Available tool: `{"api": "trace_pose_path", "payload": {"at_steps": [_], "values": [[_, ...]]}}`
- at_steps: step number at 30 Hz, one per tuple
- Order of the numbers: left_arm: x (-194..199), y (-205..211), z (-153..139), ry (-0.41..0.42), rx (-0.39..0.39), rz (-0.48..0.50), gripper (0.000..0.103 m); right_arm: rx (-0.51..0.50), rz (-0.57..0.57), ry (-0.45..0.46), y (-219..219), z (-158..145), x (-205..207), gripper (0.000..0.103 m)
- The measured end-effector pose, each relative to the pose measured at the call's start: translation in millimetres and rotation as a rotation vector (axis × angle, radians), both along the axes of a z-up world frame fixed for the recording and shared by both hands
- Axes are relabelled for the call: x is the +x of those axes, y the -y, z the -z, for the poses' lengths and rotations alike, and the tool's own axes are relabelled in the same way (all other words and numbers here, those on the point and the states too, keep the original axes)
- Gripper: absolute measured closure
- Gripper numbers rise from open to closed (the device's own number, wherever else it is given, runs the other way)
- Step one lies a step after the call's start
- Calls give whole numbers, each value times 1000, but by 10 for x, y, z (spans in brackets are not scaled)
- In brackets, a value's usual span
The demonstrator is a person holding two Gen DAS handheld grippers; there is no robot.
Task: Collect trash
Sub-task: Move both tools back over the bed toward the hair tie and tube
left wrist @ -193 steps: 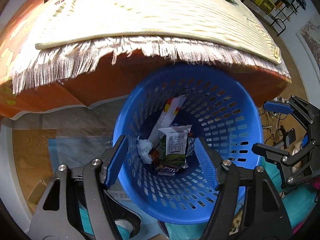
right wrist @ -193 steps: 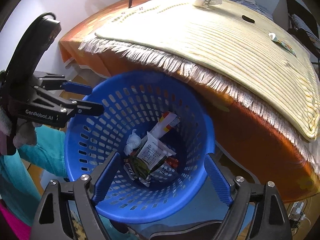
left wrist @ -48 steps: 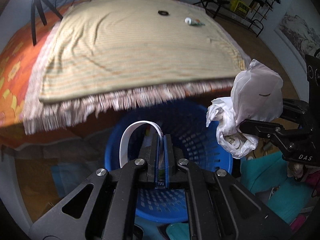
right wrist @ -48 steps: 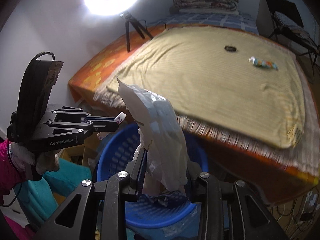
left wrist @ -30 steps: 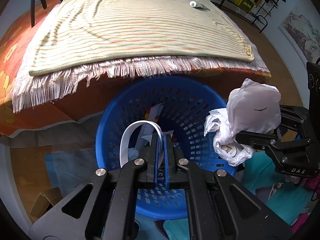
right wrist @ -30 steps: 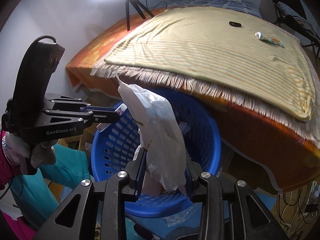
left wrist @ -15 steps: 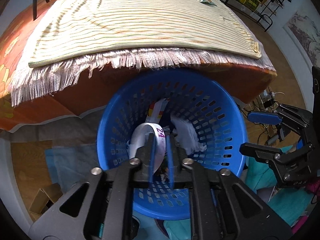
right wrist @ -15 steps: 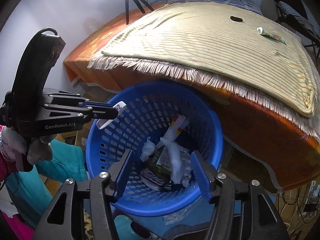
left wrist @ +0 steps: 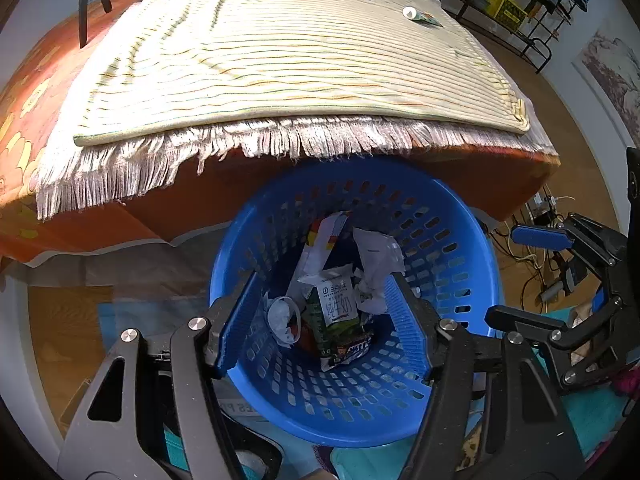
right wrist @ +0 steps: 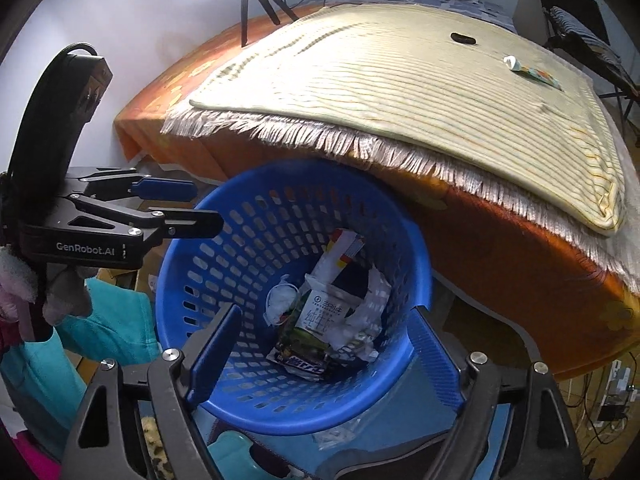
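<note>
Beside a bed draped with a fringed striped blanket (left wrist: pixel 280 60), a blue basket (left wrist: pixel 460 280) is seen holding the dropped trash (left wrist: pixel 332 300), while left gripper (left wrist: pixel 320 320) and right gripper (right wrist: pixel 324 344), just opened, are held wide and empty above it.

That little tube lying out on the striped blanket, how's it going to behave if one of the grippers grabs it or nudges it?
The tube looks flattened toward its tail, so it would probably squash under the pads. Its round cap end might let it roll or pivot if nudged. The soft striped blanket likely damps any sliding.
</note>
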State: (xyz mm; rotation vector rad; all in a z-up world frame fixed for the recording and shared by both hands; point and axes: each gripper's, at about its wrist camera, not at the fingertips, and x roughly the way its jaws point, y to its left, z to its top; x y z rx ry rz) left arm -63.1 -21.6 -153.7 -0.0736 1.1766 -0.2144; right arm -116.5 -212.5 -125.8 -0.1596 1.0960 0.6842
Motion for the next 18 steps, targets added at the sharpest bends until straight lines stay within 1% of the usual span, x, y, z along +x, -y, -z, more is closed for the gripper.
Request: {"api": "trace_pose_path", "payload": {"at_steps": [10, 15, 18], "values": [[19, 2, -48, 10, 7, -3, 37, -45, 25, 38, 9, -35, 16, 15], [48, -9, -85, 18, 5, -8, 37, -79, 56, 62, 36, -86, 53, 14], [74, -9, -118, 24, 5, -13, 37, -64, 82, 69, 93, -136, 99, 10]]}}
